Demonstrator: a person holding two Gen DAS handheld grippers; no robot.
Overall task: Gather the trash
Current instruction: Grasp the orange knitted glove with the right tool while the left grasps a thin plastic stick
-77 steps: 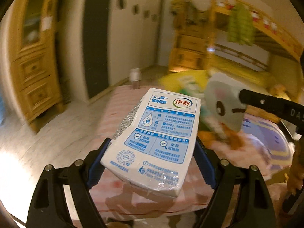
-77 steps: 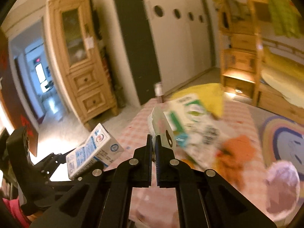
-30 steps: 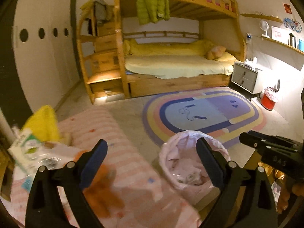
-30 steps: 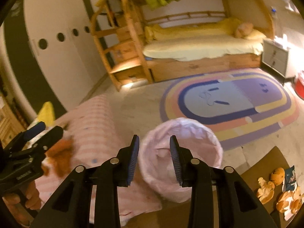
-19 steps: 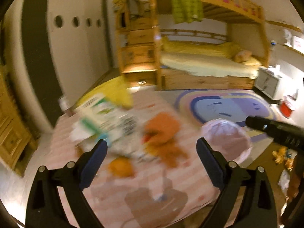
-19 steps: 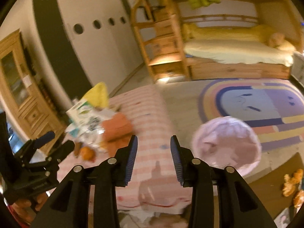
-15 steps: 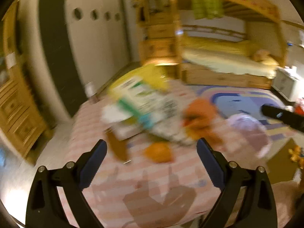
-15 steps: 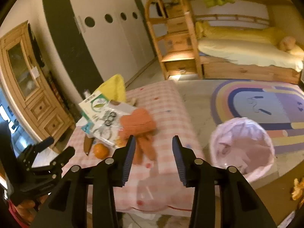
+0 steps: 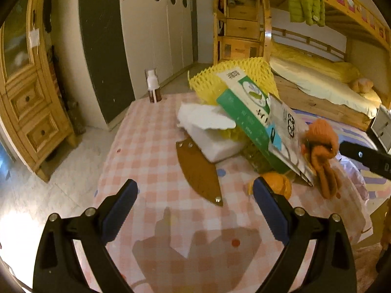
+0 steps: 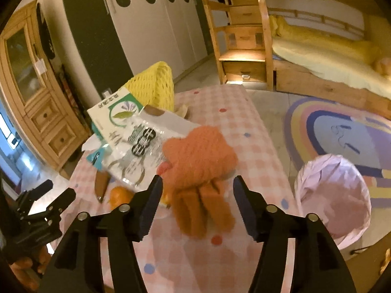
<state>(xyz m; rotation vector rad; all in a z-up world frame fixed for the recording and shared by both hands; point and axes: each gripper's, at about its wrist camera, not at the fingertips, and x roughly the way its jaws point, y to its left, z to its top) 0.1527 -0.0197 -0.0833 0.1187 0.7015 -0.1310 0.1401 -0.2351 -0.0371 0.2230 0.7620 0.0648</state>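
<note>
The trash sits heaped on the pink checked surface (image 9: 151, 146): a green-and-white carton (image 9: 246, 112) leans across the middle of the pile, with a clear printed wrapper (image 10: 136, 151) against its near face and yellow foam netting (image 9: 234, 78) behind it. Beside the carton lie crumpled white paper (image 9: 207, 122), a brown leather sheath (image 9: 198, 171), an orange peel (image 9: 276, 188) and an orange knitted glove (image 10: 198, 168). Off the surface's edge, on the floor past the glove, stands the pink-lined trash bin (image 10: 334, 195). The left claw (image 9: 194, 207) hovers wide apart and empty near the sheath. The right claw (image 10: 196, 205) is opening, jaws on either side of the glove without pressing it.
</note>
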